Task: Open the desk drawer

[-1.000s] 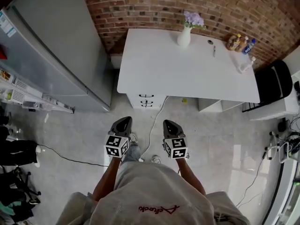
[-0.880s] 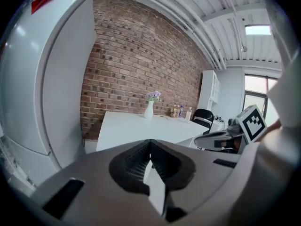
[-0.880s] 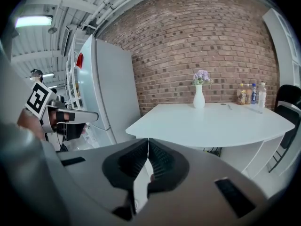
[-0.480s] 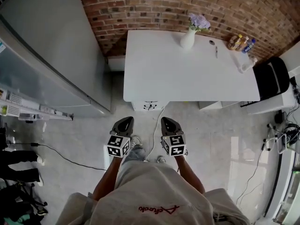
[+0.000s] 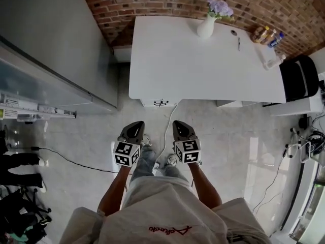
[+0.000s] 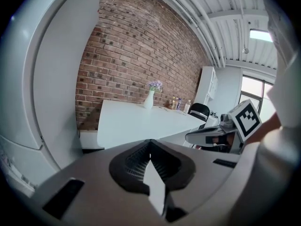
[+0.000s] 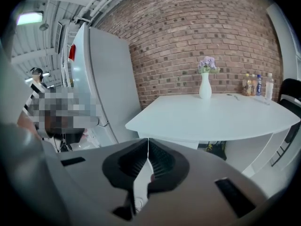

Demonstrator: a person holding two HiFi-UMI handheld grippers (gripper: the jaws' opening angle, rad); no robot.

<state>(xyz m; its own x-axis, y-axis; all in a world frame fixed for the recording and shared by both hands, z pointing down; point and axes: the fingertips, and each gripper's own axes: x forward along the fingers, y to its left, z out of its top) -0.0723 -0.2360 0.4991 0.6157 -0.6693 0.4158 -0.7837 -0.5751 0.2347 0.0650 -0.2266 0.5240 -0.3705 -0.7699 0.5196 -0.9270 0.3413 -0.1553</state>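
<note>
Both claws were pressed together and empty; the left claw (image 5: 134, 126) and the right claw (image 5: 179, 124) hung side by side over the floor (image 5: 91, 136), well short of the white bench (image 5: 203, 65); the drawer (image 5: 152, 104) sat under the bench's near edge, only a sliver of its front showing; the approach probably called for one claw to spread, drop level with the dark handle (image 5: 161, 102) and come in square.

Grey shirt (image 5: 167, 207) — red script (image 5: 171, 230), blue jeans (image 5: 147, 159)
</note>
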